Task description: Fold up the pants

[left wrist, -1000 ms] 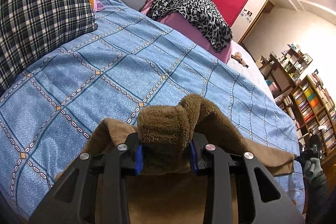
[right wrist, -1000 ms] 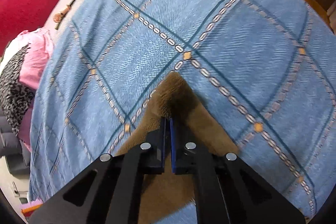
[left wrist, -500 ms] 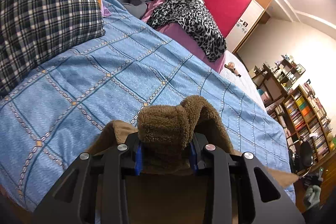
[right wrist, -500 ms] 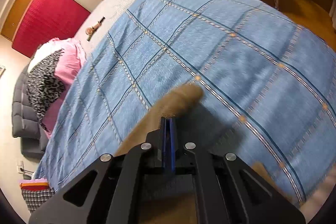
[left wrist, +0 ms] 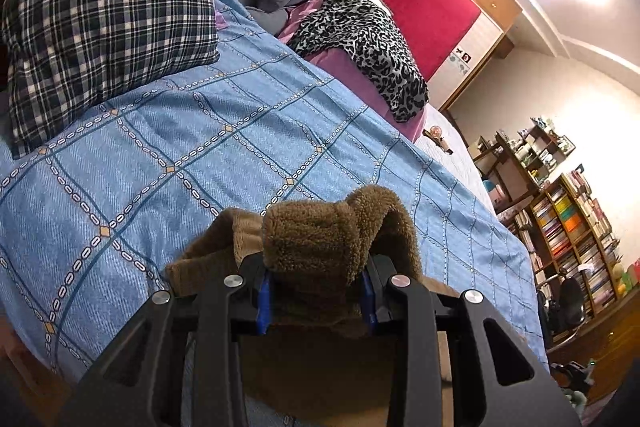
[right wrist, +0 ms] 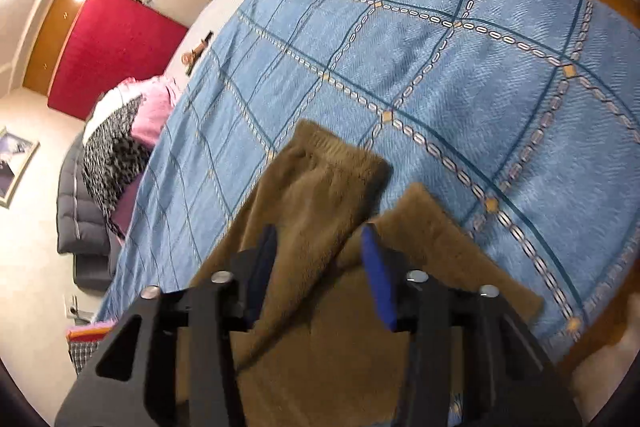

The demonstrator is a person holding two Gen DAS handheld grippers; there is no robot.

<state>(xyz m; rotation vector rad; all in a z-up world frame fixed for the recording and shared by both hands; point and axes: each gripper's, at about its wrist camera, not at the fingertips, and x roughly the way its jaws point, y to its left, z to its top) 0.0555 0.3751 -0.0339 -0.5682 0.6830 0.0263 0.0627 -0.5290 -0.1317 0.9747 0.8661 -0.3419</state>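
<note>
2 tools are at work on the brown fleece pants, which lie on the blue patterned bedspread at its near edge. In the left wrist view, the left tool is clenched on a thick bunched wad of the fleece, which bulges up between its blue pads toward 12 o'clock. In the right wrist view, the right tool is opening: its pads stand apart and no longer press on the cloth, though a pant leg runs between them toward 12 o'clock, its ribbed cuff lying flat on the bedspread. A second brown layer spreads toward 4 o'clock of that tool, beside the first leg.

By my reading, 1 fold has just been laid down and the right end is being released, while the left end is not yet set down. Left to do, I judge: release the left end, flatten the layers, and fold them over again into a compact stack. How neatly the edges line up cannot be told, since the tools hide much of the cloth.
</note>
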